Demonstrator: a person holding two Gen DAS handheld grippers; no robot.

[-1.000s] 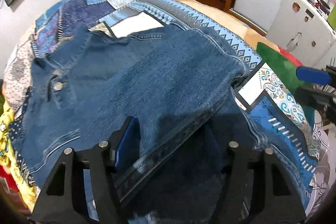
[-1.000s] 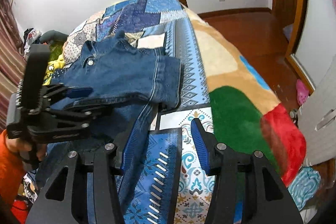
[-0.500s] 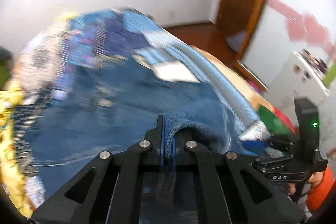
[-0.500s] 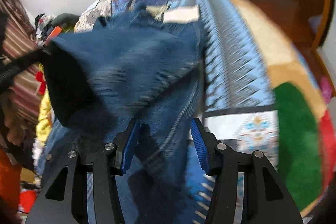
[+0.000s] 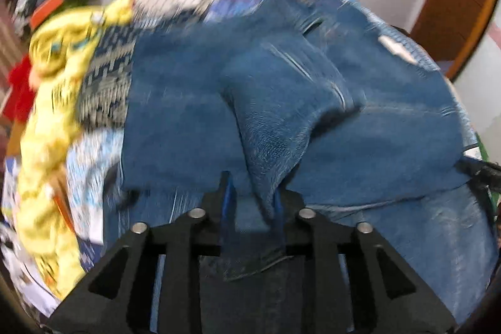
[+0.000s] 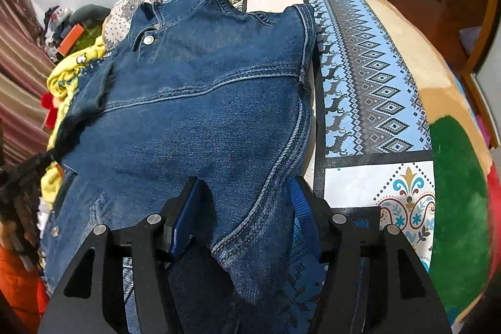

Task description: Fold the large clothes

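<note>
- Dark blue denim jacket (image 6: 203,102) lies spread, collar away, on the patchwork-quilted bed (image 6: 369,77).
- Left tool (image 5: 252,205) is clamped on a raised denim fold.
- Right tool (image 6: 242,212) stands apart, denim between its fingers.

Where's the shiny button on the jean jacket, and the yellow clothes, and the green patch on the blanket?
shiny button (image 6: 148,39), right wrist view, on its round metal face.
yellow clothes (image 6: 67,77), right wrist view, on the bunched fabric left of the jean jacket.
green patch (image 6: 457,177), right wrist view, on its fuzzy middle.
</note>
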